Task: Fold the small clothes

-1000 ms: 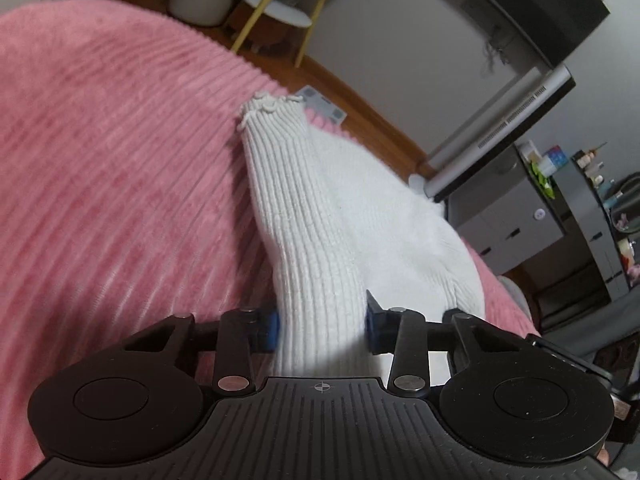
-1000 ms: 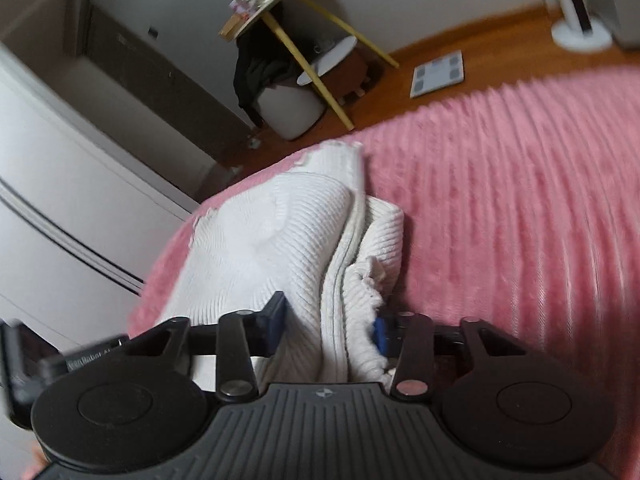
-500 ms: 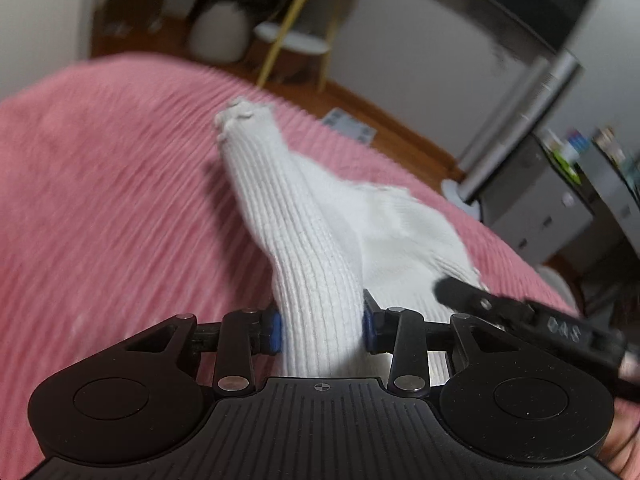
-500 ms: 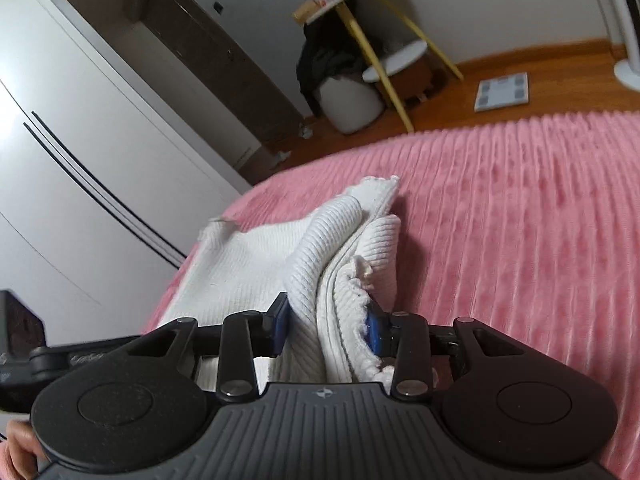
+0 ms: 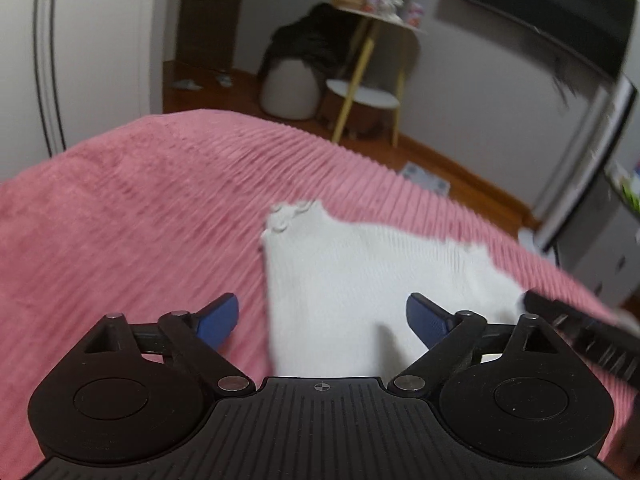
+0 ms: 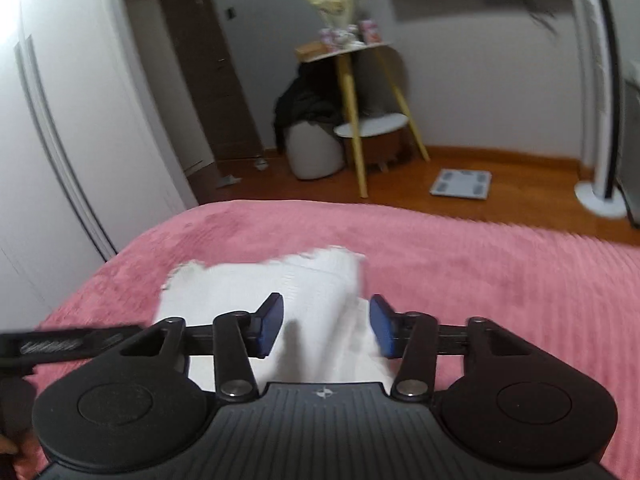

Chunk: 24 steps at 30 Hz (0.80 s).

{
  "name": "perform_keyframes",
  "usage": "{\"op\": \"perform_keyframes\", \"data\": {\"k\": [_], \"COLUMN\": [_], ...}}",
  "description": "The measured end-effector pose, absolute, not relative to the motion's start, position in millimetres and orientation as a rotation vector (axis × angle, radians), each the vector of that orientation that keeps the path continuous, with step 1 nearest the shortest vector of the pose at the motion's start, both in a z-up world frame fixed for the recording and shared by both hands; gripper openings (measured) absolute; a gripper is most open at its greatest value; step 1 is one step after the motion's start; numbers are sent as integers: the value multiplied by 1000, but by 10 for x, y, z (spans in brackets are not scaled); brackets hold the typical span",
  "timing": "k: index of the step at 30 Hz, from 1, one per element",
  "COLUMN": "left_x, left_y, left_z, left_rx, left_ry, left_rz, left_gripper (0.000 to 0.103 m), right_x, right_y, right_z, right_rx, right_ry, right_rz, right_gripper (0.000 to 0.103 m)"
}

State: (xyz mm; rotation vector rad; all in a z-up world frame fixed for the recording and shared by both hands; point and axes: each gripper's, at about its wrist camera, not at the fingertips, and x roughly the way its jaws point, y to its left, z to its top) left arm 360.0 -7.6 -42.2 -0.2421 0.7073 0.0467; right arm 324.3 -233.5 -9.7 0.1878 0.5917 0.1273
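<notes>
Toward the pink bedspread's (image 5: 120,216) far edge lies the white knit garment (image 5: 360,280), just released: both the left gripper (image 5: 322,320) and the right gripper (image 6: 326,330) have been opening, holding nothing, so the fold settles flat.

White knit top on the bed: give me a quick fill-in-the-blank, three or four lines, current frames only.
1. The white knit top lies on a ribbed blanket whose colour is ____.
2. The left gripper has its jaws spread ____, pressing on nothing.
3. On the wooden floor past the bed lies a grey bathroom ____.
4. The side table stands on legs coloured ____.

Missing words: pink; wide open; scale; yellow
</notes>
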Motion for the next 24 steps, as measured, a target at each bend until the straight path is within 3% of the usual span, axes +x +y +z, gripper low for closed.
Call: {"op": "perform_keyframes", "data": {"k": [7,11,19,24], "left_x": [3803,3798,3861,3905], "left_y": [-272,-429,-352,-319], "left_z": [-891,-895,-936,-967], "left_rx": [-183,-65,-119,-127], "left_ry": [743,709,746,766], "left_rz": [167,198,186,185], "left_gripper": [99,101,103,103], "right_x": [3538,3584,3560,3656], "right_y": [-1840,-1918,-1868,-1963], "right_z": [-521,-643,-688,-744], "right_rx": [-70,-41,-85,-26], "right_ry": [535,530,535,580], "right_rz": [68,35,9,5], "right_gripper": [44,45,47,58]}}
